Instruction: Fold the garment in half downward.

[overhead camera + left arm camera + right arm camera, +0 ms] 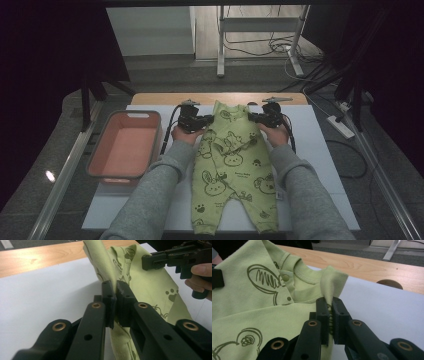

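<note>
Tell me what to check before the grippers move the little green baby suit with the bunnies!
1. Left gripper shut on the light green cotton baby romper with bunny prints: ok, cloth is pinched between its jaws.
2. Right gripper shut on the romper's other shoulder: ok.
3. Both grips level across the top: ok in the high view.
4. Romper legs lying flat on the white board: ok, they reach the near edge.
5. Pink rectangular plastic bin clear of the romper: ok, it sits apart at the left.
6. How much cloth each grip has: cannot tell.
</note>
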